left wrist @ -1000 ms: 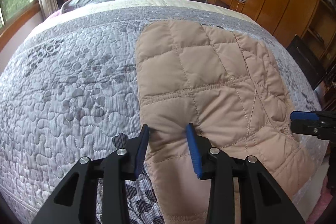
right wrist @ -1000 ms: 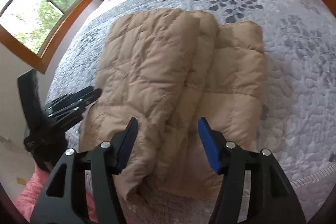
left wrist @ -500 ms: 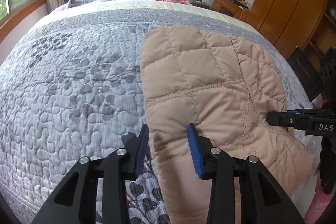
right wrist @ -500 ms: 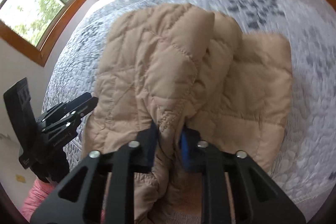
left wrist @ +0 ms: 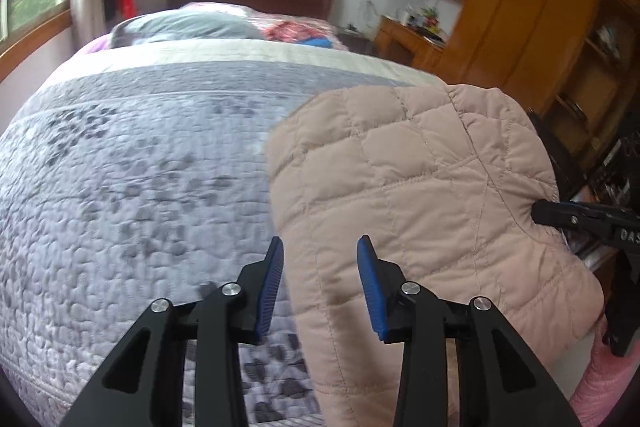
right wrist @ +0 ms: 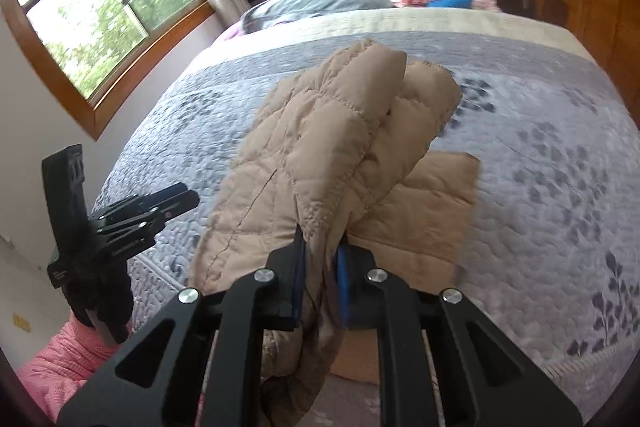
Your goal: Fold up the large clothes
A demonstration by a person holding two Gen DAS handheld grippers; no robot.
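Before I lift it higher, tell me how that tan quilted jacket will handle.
Probably floppy: the jacket droops either side of the right tongs. Likely light for its bulk, being puffy and raised by one pinch. Its smooth shell may slip; the left tongs stand open.

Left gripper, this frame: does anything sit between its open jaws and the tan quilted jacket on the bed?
Nothing visible does. The left gripper is open just above the jacket, with only bare fabric ahead. The right gripper already pinches the jacket's other edge.

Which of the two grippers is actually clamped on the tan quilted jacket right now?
The right gripper: it pinches a fold of the jacket. The left gripper stands open, holding nothing.
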